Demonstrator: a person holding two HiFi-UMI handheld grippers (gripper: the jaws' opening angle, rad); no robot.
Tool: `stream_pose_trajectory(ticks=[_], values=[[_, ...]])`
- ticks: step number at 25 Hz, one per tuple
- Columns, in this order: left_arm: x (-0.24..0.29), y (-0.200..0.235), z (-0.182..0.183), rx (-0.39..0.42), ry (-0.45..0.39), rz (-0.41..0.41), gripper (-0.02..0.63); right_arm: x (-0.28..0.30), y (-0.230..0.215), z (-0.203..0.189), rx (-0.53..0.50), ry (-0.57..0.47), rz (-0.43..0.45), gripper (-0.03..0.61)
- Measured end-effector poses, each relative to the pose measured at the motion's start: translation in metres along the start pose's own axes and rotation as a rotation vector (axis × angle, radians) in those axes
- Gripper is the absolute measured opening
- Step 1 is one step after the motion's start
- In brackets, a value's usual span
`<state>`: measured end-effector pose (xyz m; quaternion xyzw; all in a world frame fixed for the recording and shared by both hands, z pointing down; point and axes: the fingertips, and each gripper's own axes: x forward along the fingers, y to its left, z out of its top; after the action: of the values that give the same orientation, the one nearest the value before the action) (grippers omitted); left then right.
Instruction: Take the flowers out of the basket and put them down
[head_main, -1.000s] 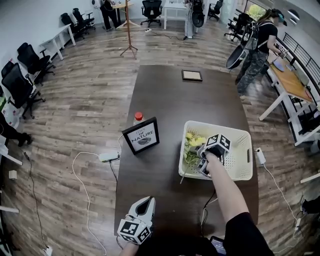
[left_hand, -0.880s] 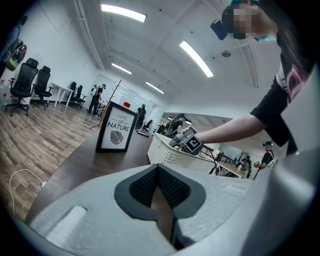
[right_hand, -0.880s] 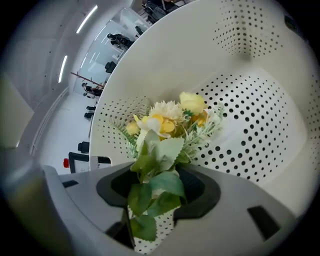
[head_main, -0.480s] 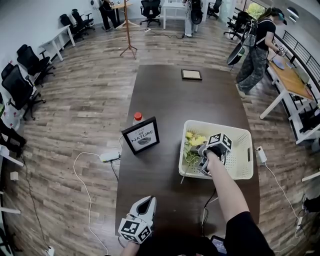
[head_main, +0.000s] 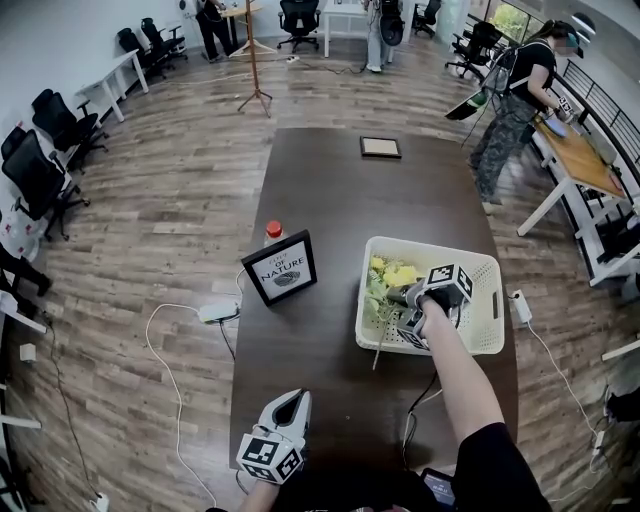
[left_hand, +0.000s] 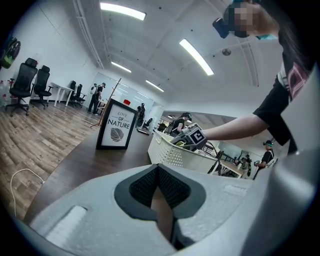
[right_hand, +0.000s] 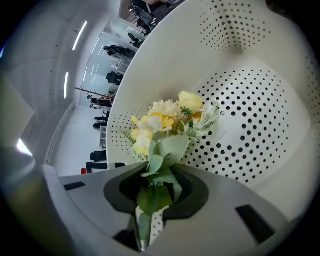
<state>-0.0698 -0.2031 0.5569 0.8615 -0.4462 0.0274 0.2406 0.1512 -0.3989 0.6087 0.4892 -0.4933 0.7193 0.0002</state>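
A bunch of yellow and white flowers (head_main: 388, 277) with green leaves lies in the white perforated basket (head_main: 480, 300) on the dark table. Its stem end pokes out over the basket's near-left rim. My right gripper (head_main: 400, 299) reaches into the basket, and its jaws are closing on the leafy stems. In the right gripper view the flowers (right_hand: 167, 120) stick out from between the pads (right_hand: 187, 192), which pinch the leaves. The basket wall (right_hand: 260, 115) is behind them. My left gripper (head_main: 291, 403) hovers at the table's near edge. It is shut and holds nothing (left_hand: 157, 172).
A framed "Nature" sign (head_main: 281, 268) stands left of the basket, with a red-capped bottle (head_main: 274, 232) behind it. A small picture frame (head_main: 382, 149) lies at the table's far end. A cable (head_main: 415, 400) runs across the near right of the table. People stand at desks far right.
The right gripper's jaws have closed onto the flower stems. The bunch has shifted a little to the right, and its stem end has swung with it. The left gripper has stayed put.
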Motion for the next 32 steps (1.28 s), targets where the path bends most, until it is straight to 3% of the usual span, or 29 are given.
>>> stream_pose_trajectory(ticks=[32], values=[[-0.027,-0.029,-0.001,0.049,-0.039,-0.019,0.009,-0.063,0.045,-0.019,-0.039,-0.059,0.221,0.074]])
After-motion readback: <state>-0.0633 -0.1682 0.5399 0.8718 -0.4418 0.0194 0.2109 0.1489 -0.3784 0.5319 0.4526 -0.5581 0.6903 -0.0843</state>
